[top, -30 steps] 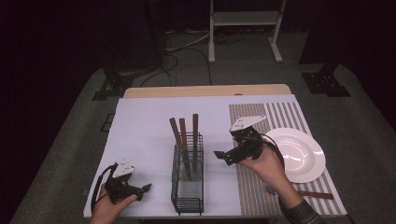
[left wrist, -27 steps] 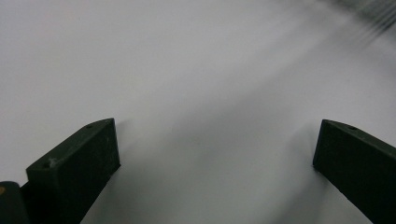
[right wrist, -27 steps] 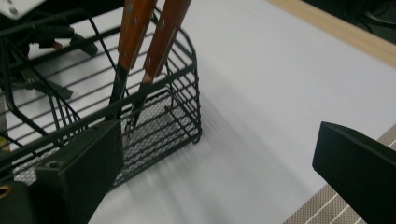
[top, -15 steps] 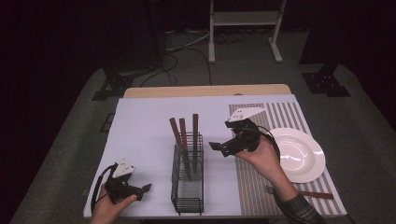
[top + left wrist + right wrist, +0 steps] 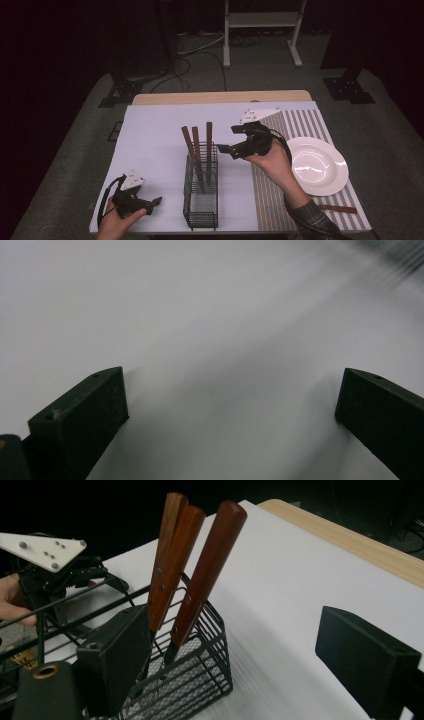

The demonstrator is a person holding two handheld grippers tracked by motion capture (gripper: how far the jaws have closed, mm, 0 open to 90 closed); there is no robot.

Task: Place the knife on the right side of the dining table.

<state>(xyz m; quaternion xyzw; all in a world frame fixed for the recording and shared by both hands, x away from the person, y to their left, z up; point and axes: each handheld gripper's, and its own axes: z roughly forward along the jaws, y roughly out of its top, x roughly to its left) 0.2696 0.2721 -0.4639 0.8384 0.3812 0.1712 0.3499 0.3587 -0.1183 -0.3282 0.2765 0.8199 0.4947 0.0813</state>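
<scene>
Three wooden handles (image 5: 197,145) stick up out of a black wire basket (image 5: 201,200) at the front middle of the white table cover. Just right of the handles, my right gripper (image 5: 231,139) is held in the air, open and holding nothing. In the right gripper view the handles (image 5: 200,580) and basket (image 5: 200,680) stand ahead and left of the right gripper (image 5: 240,650), close to one jaw. My left gripper (image 5: 152,202) rests on the cover at the front left, open. In its own view the left gripper (image 5: 232,410) has bare white cover between the jaws.
A white plate (image 5: 317,167) lies on a striped placemat (image 5: 300,125) at the right. A wooden-handled utensil (image 5: 337,208) lies on the mat near the front right corner. The other hand's gripper (image 5: 55,575) is visible beyond the basket.
My right gripper has risen and moved left from beside the plate toward the handles in the basket. The left gripper has stayed where it was.
</scene>
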